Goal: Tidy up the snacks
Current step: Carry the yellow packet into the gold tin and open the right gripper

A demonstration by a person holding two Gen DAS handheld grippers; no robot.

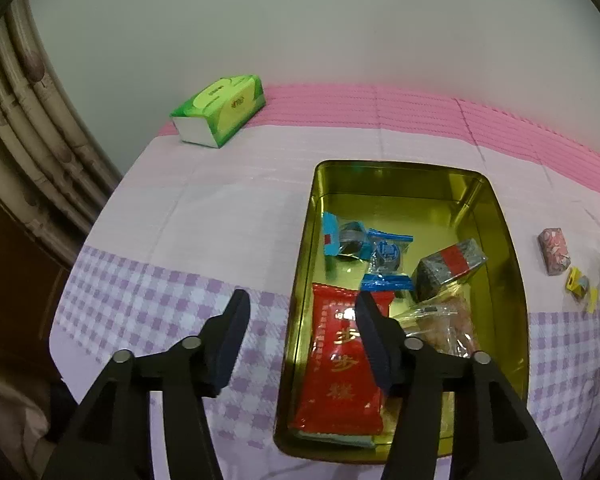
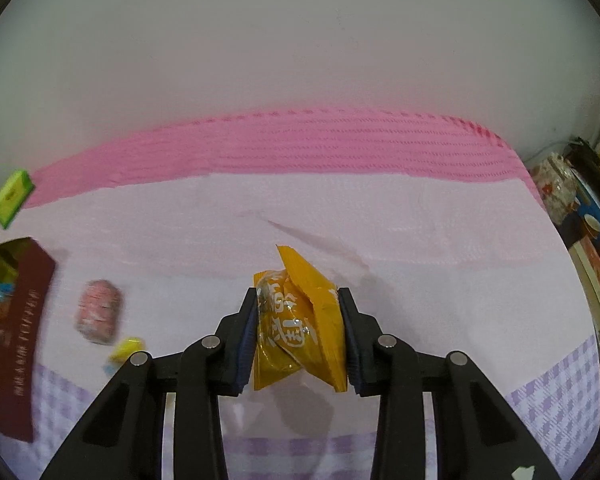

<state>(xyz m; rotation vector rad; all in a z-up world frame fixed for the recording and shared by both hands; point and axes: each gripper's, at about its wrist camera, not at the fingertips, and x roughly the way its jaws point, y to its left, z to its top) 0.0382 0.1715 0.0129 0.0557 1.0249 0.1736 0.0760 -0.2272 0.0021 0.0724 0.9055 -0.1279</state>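
Observation:
A gold tin box [image 1: 500, 216] sits on the tablecloth and holds a red snack packet [image 1: 336, 364], blue-wrapped candies [image 1: 364, 248], a grey block with a red band [image 1: 448, 268] and a clear bag of snacks [image 1: 448, 324]. My left gripper [image 1: 302, 312] is open and empty, above the box's left rim. My right gripper [image 2: 298, 316] is shut on an orange snack packet [image 2: 300, 320], lifted above the cloth. A pink wrapped snack [image 2: 98, 316] and a yellow candy [image 2: 126, 348] lie left of it; both also show in the left wrist view [image 1: 554, 250] [image 1: 580, 284]. The box shows at the far left [image 2: 24, 328].
A green tissue pack [image 1: 220, 110] lies at the back left of the table, also in the right wrist view [image 2: 12, 198]. Pink and purple-checked cloth [image 2: 380, 240] covers the table against a white wall. Books and clutter [image 2: 596, 280] stand at the right edge.

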